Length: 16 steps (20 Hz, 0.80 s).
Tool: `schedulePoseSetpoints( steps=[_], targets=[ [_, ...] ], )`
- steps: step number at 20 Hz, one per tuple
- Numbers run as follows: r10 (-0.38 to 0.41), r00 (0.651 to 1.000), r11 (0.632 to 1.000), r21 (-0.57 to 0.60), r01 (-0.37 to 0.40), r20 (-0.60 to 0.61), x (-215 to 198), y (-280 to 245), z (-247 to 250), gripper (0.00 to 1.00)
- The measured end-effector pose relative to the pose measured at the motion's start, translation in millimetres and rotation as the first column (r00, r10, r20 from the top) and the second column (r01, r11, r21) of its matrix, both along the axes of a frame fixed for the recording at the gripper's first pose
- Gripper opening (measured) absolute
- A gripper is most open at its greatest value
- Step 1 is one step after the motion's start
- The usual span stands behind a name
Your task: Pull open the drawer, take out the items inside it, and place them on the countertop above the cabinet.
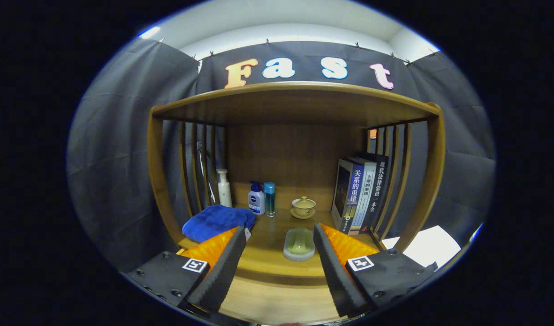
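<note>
The gripper (279, 253) hangs with its jaws spread wide and holding nothing, facing a wooden cabinet whose counter (268, 244) carries a pale green soap dish (299, 243), lying between the fingers toward the right one. Beyond the fingers a folded blue towel (216, 221) sits on the left, with a white pump bottle (223, 188), a blue-capped lotion bottle (256, 198) and a slim teal bottle (269, 199) along the back, a lidded tea bowl (303, 207) near the middle and upright books (359, 194) on the right. The drawer (277, 299) appears to be the light wooden surface just below the counter's front edge, though the view there is too cramped to tell if it stands open.
</note>
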<state>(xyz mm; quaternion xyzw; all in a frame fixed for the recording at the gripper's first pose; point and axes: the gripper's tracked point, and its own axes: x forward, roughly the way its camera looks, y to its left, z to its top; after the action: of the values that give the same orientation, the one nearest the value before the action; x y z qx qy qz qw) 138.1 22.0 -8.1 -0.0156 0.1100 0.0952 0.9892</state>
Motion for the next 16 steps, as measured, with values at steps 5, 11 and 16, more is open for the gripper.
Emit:
schedulePoseSetpoints(
  steps=[5,11,16],
  targets=[
    [0.005,1.0,1.0,0.007,-0.005,0.019,-52.5,4.1,-28.6,0.97],
    [-0.023,0.999,0.998,0.051,0.021,0.043,-91.5,10.4,-56.9,0.98],
    [-0.062,0.997,0.994,0.097,0.057,0.053,-107.0,8.1,-98.4,0.99]
  ],
)
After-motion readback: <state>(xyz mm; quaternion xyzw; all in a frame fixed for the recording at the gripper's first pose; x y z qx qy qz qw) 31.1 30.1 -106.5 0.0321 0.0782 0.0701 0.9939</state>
